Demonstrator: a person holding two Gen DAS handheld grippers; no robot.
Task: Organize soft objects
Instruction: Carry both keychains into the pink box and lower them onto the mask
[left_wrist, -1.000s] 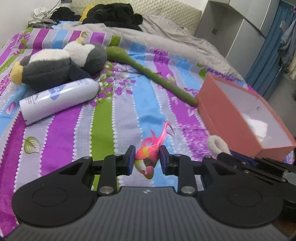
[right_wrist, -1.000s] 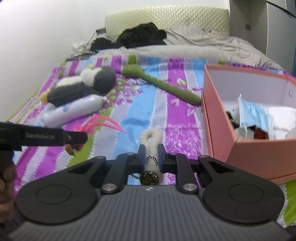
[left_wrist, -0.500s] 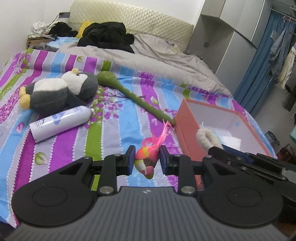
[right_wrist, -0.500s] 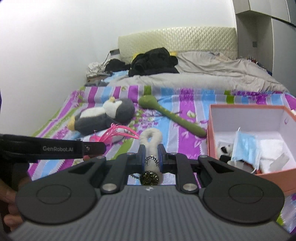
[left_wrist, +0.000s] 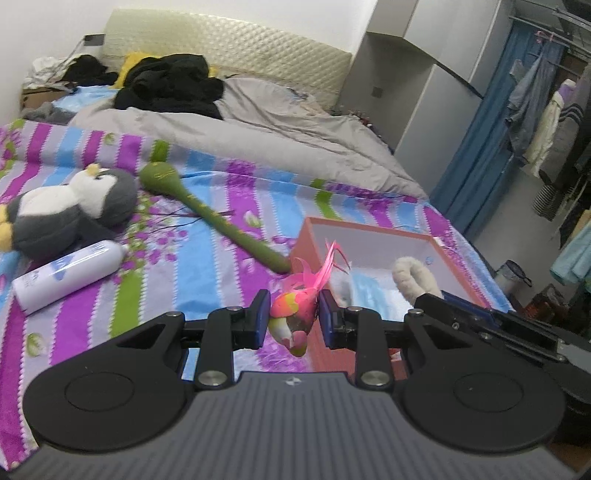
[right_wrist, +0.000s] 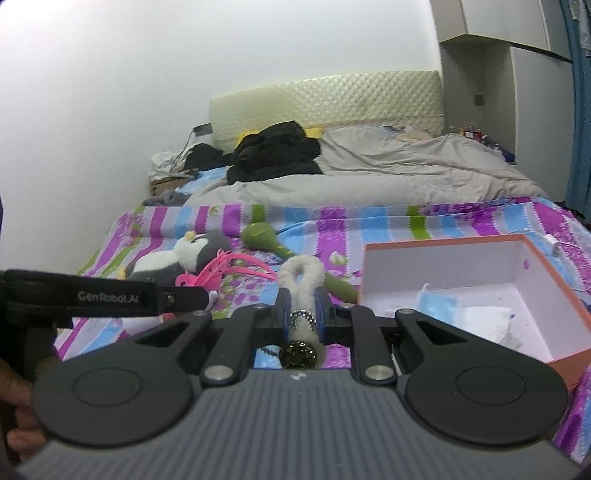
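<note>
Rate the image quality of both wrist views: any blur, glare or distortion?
Left wrist view: fisheye bends the wardrobe; slight softness on the penguin plush; the pink bird toy in the left tool is sharp. Right wrist view: dim, bluish, dark corners; the white fluffy loop is clear.

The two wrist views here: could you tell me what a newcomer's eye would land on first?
Probably the bright pink feathered toy bird pinched in the left gripper, held in front of the orange box on the striped bedspread. Next, the white fluffy loop clamped in the right gripper, with a beaded ornament hanging below. Behind, on the left, a plush penguin lies by a white bottle.
</note>
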